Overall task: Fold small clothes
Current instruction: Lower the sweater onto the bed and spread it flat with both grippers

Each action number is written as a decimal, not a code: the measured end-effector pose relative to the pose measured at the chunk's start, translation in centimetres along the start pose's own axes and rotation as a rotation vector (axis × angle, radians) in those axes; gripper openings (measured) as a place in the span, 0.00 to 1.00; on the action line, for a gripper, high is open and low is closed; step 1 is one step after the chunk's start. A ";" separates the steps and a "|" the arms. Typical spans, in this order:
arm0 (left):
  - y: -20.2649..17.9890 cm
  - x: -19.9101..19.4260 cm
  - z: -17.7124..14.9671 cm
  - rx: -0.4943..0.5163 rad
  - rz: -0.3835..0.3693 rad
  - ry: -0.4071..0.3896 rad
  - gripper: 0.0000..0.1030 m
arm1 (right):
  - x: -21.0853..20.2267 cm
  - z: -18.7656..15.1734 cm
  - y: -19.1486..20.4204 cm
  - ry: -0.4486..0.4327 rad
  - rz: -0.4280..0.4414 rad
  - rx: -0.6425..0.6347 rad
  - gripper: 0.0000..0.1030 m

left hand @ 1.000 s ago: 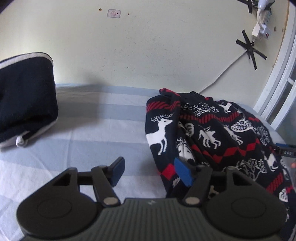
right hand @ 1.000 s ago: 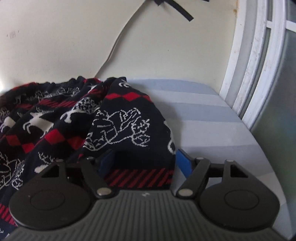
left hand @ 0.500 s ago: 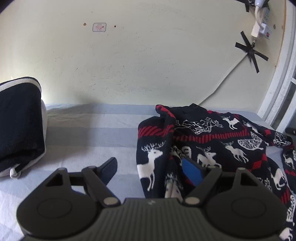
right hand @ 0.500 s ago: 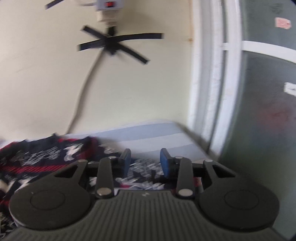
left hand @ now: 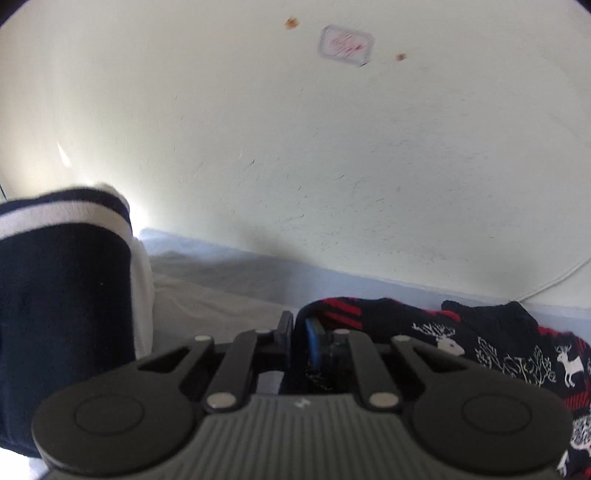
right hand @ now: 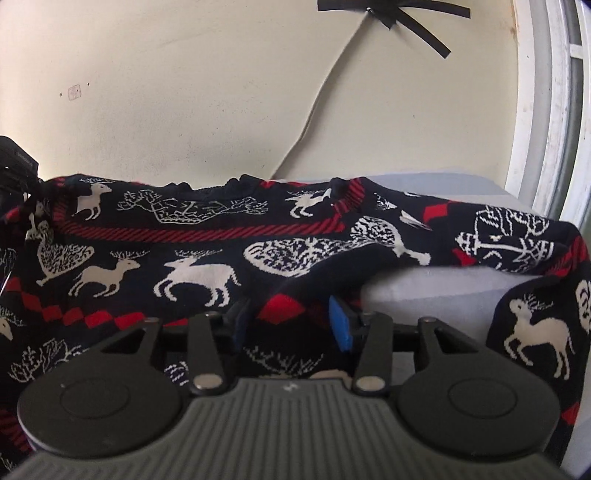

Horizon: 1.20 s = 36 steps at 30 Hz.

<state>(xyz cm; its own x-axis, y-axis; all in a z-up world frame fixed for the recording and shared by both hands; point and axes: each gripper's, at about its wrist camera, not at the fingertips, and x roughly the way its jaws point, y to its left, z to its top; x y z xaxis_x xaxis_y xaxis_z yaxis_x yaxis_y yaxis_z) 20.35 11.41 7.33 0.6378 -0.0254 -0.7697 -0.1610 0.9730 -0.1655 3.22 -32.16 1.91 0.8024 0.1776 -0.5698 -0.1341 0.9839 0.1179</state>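
Navy knit with white reindeer and red bands, the sweater [right hand: 207,251] lies spread across a pale striped sheet [right hand: 436,291] beside a cream wall [left hand: 295,166]. The left gripper [left hand: 297,332] has just been closing and its jaws are now pinched together on the sweater's red-striped edge [left hand: 340,308], a fold of navy cloth caught between the blue pads. In the left view the rest of the sweater trails off to the right. A folded navy garment with a white stripe [left hand: 62,295] sits to the left, apart from the sweater. The right gripper [right hand: 291,321] has just been opening a little; its jaws stand about half apart with a ridge of the sweater between them, though I cannot tell whether the pads press on it. A white cable [right hand: 325,99] runs down the wall under black tape [right hand: 399,14], and a white window frame [right hand: 535,110] stands at the right.
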 end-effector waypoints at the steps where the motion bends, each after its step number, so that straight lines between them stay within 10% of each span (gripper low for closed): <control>1: 0.5 1.3 0.1 -0.024 -0.001 0.050 0.14 | 0.1 0.0 0.0 0.000 -0.002 -0.003 0.48; 8: -0.3 0.2 -4.3 0.079 0.078 0.016 0.49 | 0.3 0.1 -0.3 -0.004 0.009 0.024 0.48; 18: 0.1 -14.5 -16.0 0.261 -0.179 -0.130 0.73 | -2.9 0.3 -2.5 -0.063 0.047 0.143 0.48; 22: 0.4 -17.6 -21.1 0.277 -0.279 -0.088 0.73 | -7.5 0.7 -6.1 -0.144 -0.064 0.144 0.70; 27: 0.0 -18.9 -26.0 0.279 -0.369 -0.037 0.68 | -10.2 -1.5 -9.5 -0.046 -0.194 0.105 0.71; 28: -0.3 -19.0 -26.7 0.294 -0.377 -0.036 0.68 | -10.2 -2.3 -9.5 -0.018 -0.201 0.089 0.70; 31: -1.5 -19.1 -28.7 0.348 -0.374 -0.016 0.65 | -9.9 -4.6 -9.2 0.003 -0.253 0.001 0.16; 33: -1.8 -19.0 -29.2 0.367 -0.355 -0.015 0.65 | -9.9 -4.4 -9.9 -0.025 -0.330 -0.033 0.13; 36: -1.3 -19.3 -29.3 0.360 -0.322 -0.023 0.65 | -9.5 -3.3 -12.9 -0.115 -0.736 -0.078 0.15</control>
<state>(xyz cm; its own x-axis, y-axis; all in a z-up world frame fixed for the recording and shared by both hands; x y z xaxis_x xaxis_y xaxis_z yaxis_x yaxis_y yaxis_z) -13.81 3.91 4.32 0.6295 -0.3370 -0.7001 0.3159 0.9342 -0.1657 -4.53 -46.49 3.12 0.7556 -0.5261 -0.3903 0.4236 0.8469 -0.3214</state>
